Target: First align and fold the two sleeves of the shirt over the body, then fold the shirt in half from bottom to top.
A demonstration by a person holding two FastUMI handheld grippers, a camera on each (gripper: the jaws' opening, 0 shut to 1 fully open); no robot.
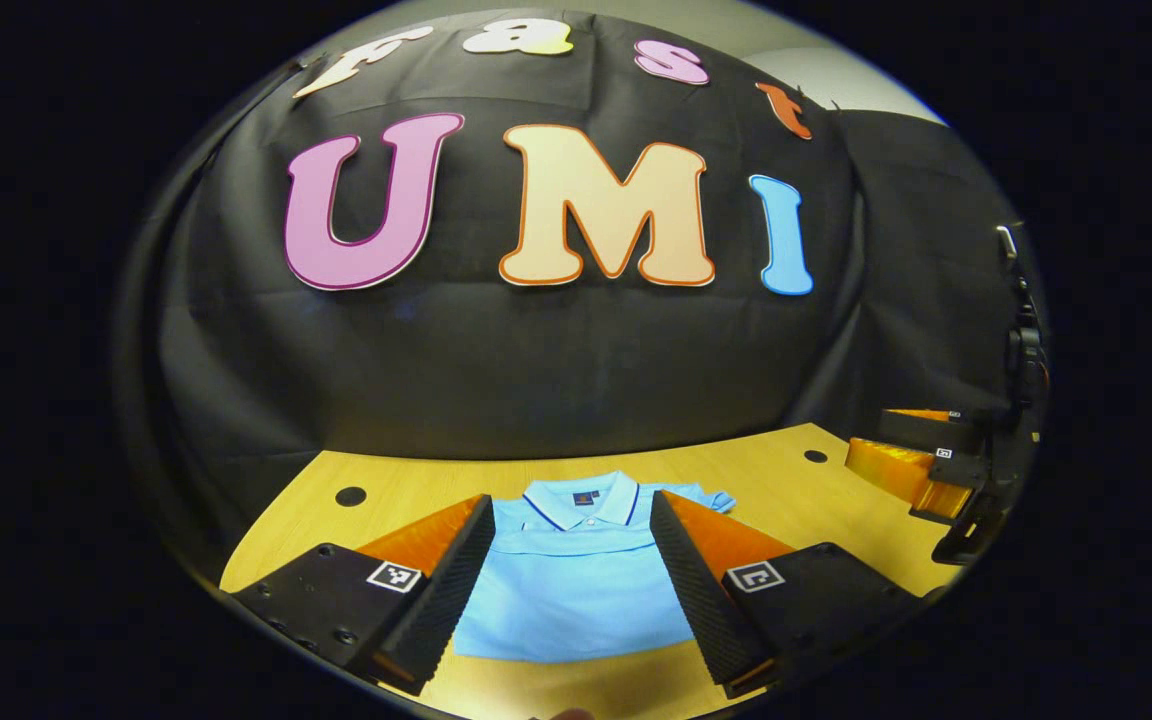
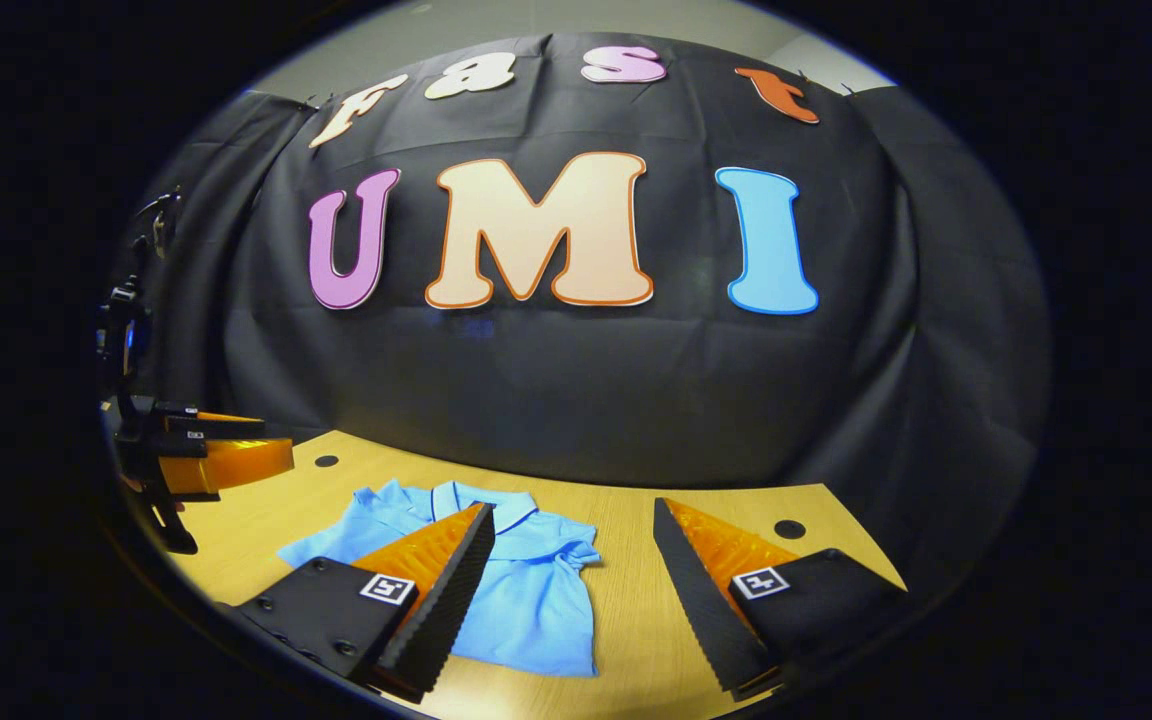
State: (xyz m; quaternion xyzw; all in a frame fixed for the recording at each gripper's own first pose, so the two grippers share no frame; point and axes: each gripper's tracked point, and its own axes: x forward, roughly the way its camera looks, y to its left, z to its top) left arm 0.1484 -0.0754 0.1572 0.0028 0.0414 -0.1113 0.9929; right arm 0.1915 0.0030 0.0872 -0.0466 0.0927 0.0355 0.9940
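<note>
A light blue polo shirt [image 1: 576,590] lies flat on the wooden table [image 1: 816,500], collar toward the black wall. My left gripper [image 1: 571,500] hovers open above it, the shirt's body showing between its fingers; one short sleeve [image 1: 704,497] pokes out past the right finger. The right gripper [image 1: 936,470] hangs off to the right, over the table's edge. In the right gripper view, the shirt [image 2: 536,600] lies left of centre with both sleeves spread. My right gripper [image 2: 571,510] stands open, its left finger over the shirt's body and its right finger over bare wood. The left gripper [image 2: 221,455] floats at the far left.
The table [image 2: 636,600] has dark round holes near its back corners [image 1: 350,495] [image 2: 789,528]. The black cloth wall rises right behind the table's rear edge. Bare wood lies to the right of the shirt.
</note>
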